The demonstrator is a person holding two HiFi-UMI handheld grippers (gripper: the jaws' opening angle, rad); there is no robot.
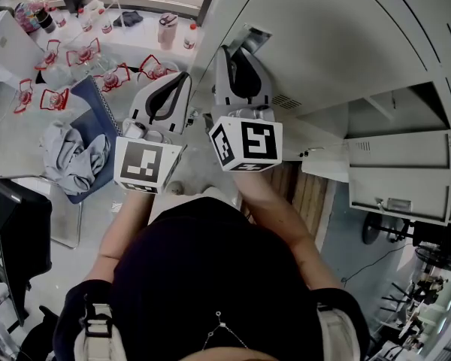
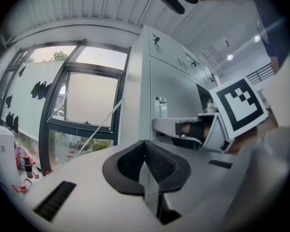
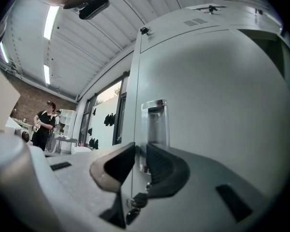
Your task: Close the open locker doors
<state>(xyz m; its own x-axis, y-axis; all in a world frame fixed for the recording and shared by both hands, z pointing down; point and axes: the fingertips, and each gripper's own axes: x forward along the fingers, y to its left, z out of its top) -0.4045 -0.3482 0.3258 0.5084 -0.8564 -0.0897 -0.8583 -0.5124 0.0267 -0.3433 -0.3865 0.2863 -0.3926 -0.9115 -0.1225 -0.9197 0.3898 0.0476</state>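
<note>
A grey locker bank (image 1: 346, 43) fills the right of the head view. In the right gripper view a locker door (image 3: 208, 105) with a recessed handle (image 3: 154, 122) stands right ahead. Its left edge runs between the jaws of my right gripper (image 3: 139, 151), which is closed on that edge just below the handle. From above, the right gripper (image 1: 233, 51) reaches to the bank's near corner. My left gripper (image 2: 145, 146) is shut and empty, held beside it (image 1: 182, 79) off the lockers. Further along the bank another door (image 1: 398, 179) hangs wide open.
A table (image 1: 30, 134) at the left carries red-framed items (image 1: 83, 51) and bottles (image 1: 167, 28). A blue chair with a grey cloth (image 1: 75, 156) stands below it. Tall windows (image 2: 87, 100) lie behind the lockers. A person in black (image 3: 43, 124) stands far off.
</note>
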